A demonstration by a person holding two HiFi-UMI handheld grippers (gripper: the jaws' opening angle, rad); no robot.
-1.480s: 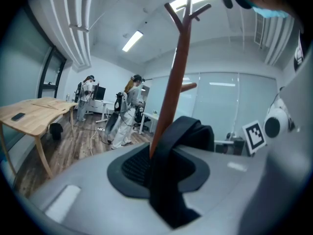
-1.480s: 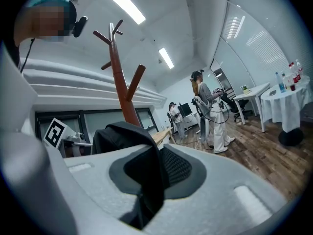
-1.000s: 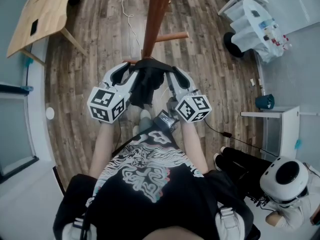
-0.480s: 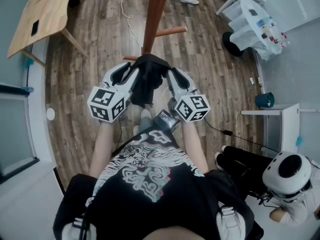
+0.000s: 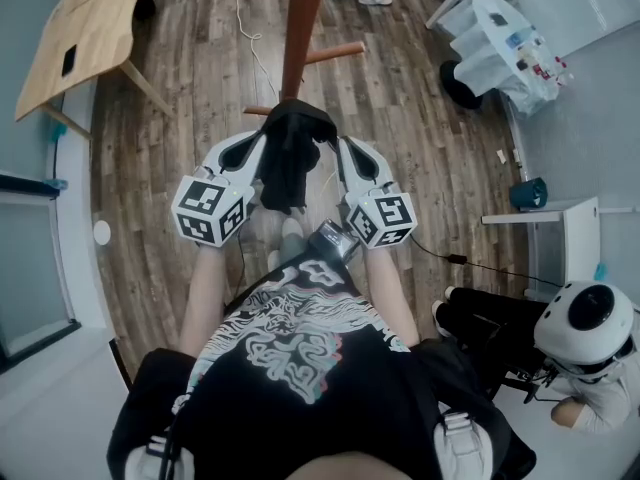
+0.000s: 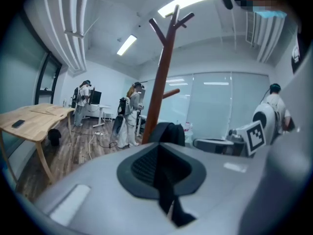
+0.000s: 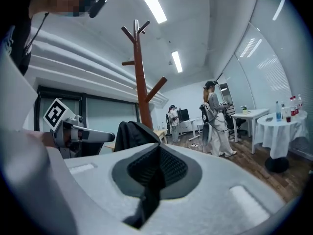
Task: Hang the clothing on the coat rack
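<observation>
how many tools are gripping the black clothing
2. The left tool is shut on the left edge of the black clothing; the right tool is shut on its right edge, both near the coat rack.

Nowhere is there a word, number or brand that can be read. The nearest things to signs are the black-and-white square code markers on the white cube [image 5: 212, 211] of the left gripper [image 5: 266, 141] and on the matching white cube [image 5: 381, 218] of the right gripper [image 5: 336, 144], block patterns without letters. The white swirling print on the person's black T-shirt [image 5: 290, 343] forms no legible lettering, and the red labels on the small bottles [image 5: 548, 68] on the white-clothed round table [image 5: 490, 28] are too small to read
</observation>
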